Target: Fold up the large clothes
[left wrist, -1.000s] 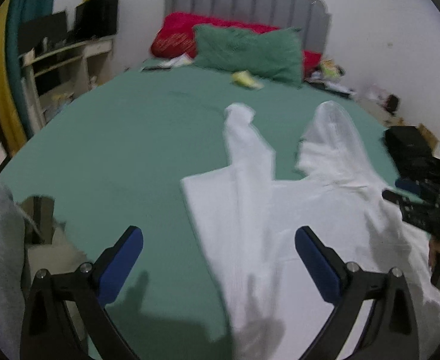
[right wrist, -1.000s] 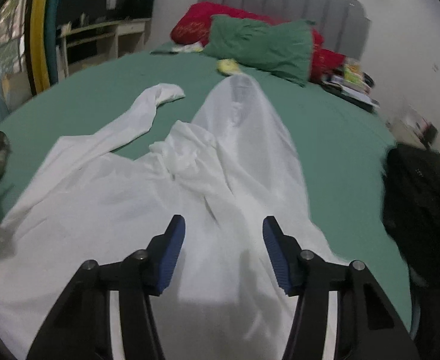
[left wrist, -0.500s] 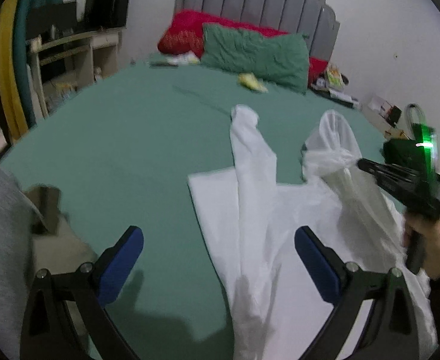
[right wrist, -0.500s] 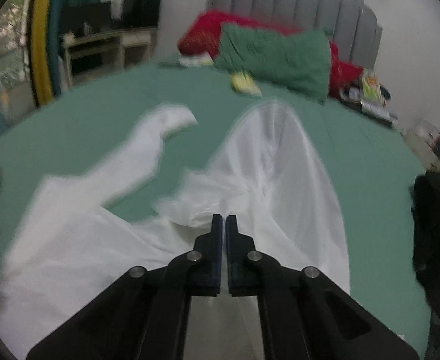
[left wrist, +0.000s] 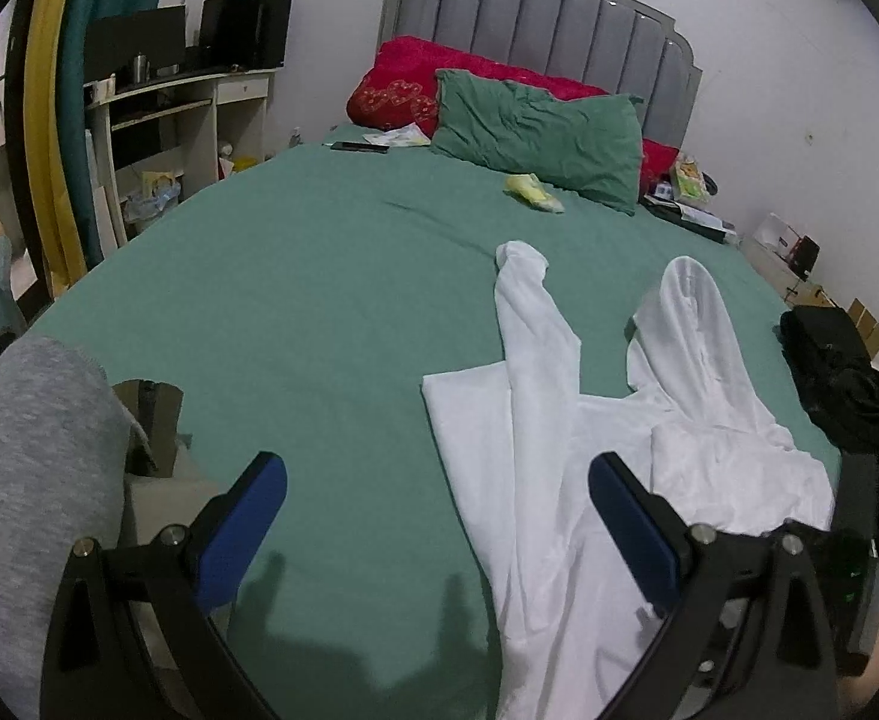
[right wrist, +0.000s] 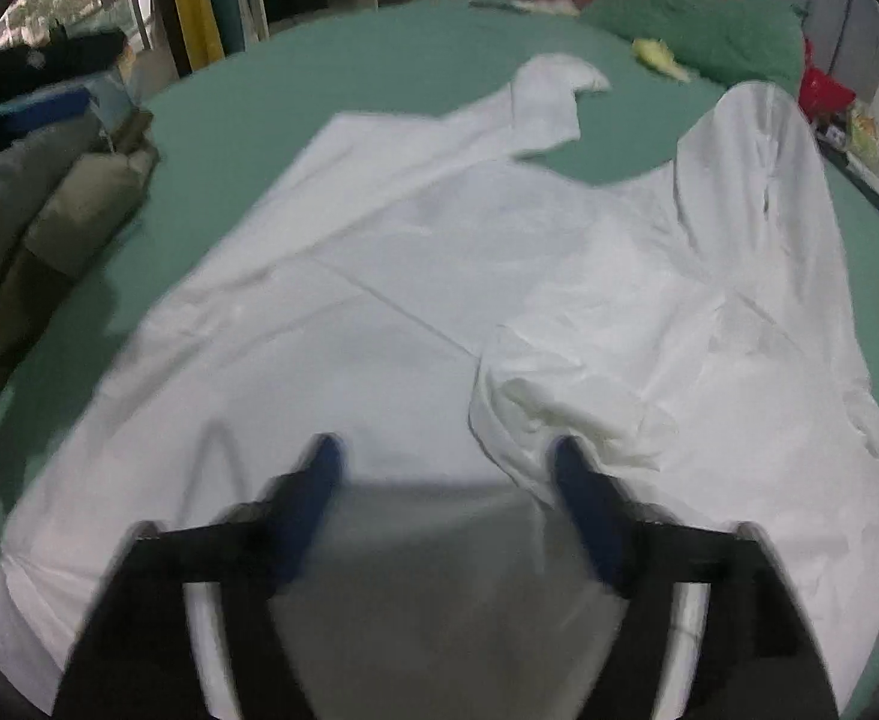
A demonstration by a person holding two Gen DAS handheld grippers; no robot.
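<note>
While our left gripper (left wrist: 436, 516) hangs wide open and empty at the frame's bottom, the crumpled white cloth garment (right wrist: 439, 312) covers the green bedsheet (left wrist: 295, 300). Our right gripper (right wrist: 445, 468), jaws just opened, grips nothing; its right pad touches a bunched fold.

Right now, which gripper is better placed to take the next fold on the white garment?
Right. The right gripper hangs open directly over the white garment; the left gripper, also open, sits mostly over bare sheet.

Left gripper (left wrist: 436, 519) wide open, blue pads (left wrist: 241, 531) far apart, tilted downward, nothing between them. Right gripper (right wrist: 445, 480) angled steeply down, jaws just opened and standing apart, blurred, nothing clamped. Bit of a hand (left wrist: 874, 669) visible low at the left view's right edge.
</note>
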